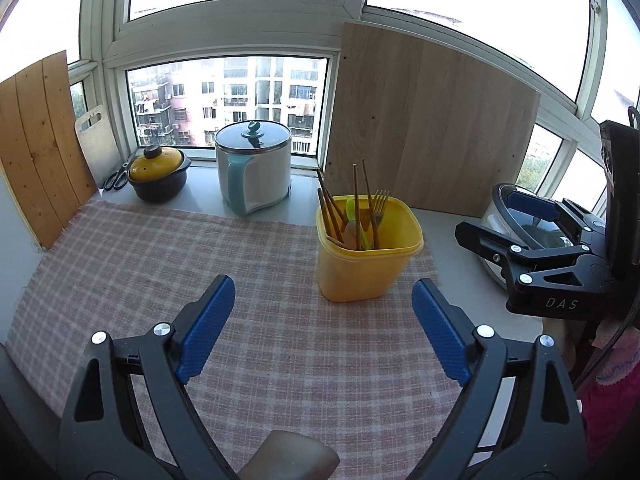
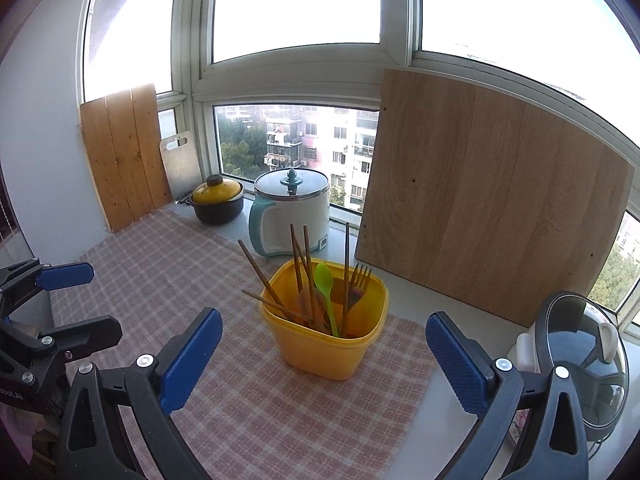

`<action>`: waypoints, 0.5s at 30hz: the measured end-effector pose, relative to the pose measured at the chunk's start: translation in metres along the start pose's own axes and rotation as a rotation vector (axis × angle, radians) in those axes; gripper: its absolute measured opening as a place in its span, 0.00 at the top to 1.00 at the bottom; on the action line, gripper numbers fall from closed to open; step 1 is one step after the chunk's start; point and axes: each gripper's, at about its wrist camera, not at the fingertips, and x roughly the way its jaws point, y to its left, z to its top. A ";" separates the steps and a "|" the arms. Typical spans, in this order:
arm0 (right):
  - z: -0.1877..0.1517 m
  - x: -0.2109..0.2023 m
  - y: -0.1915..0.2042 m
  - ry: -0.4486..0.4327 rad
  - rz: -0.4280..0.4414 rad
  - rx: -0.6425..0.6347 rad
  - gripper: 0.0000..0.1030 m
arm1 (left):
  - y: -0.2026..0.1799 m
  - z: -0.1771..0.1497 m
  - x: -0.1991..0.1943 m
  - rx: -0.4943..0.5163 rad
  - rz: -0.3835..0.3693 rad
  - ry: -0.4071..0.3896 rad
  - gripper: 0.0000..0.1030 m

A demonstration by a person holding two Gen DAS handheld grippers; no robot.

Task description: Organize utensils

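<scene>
Blue-padded left gripper [image 1: 323, 332] nearest, jaws wide, nothing between; checked cloth [image 1: 140, 248] below. Right gripper [image 2: 324, 354] likewise spread and empty. Yellow tub [image 2: 326, 340] upright on cloth's far right, just ahead of both grippers. Inside: chopsticks [image 2: 298, 258], green spoon [image 2: 326, 288], fork [image 2: 358, 284], all standing. No stray utensils visible on cloth. Task probably finished. If so: keep both grippers clear of protruding chopstick ends; avoid nudging tub.

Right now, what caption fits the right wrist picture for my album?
Open right gripper faces a yellow container of chopsticks, a green spoon and a fork on checked cloth.
</scene>
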 end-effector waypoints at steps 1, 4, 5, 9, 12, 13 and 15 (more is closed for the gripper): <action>-0.001 -0.002 0.001 -0.002 -0.001 -0.003 0.00 | 0.001 -0.001 -0.002 -0.003 0.007 -0.005 0.08; -0.003 -0.006 0.004 -0.005 -0.004 -0.009 0.00 | 0.002 -0.004 -0.005 0.004 0.024 -0.015 0.06; -0.004 -0.007 0.005 -0.006 -0.003 -0.010 0.00 | 0.001 -0.005 -0.006 0.009 0.028 -0.014 0.06; -0.004 -0.009 0.004 -0.008 -0.008 -0.002 0.00 | 0.000 -0.006 -0.009 0.021 0.051 -0.008 0.06; -0.005 -0.010 0.003 -0.008 -0.009 0.002 0.00 | -0.001 -0.006 -0.011 0.030 0.053 -0.017 0.06; -0.005 -0.010 0.003 -0.008 -0.011 0.003 0.00 | -0.001 -0.006 -0.011 0.033 0.057 -0.020 0.06; -0.006 -0.009 0.004 -0.007 -0.012 0.007 0.00 | -0.001 -0.006 -0.012 0.034 0.059 -0.023 0.04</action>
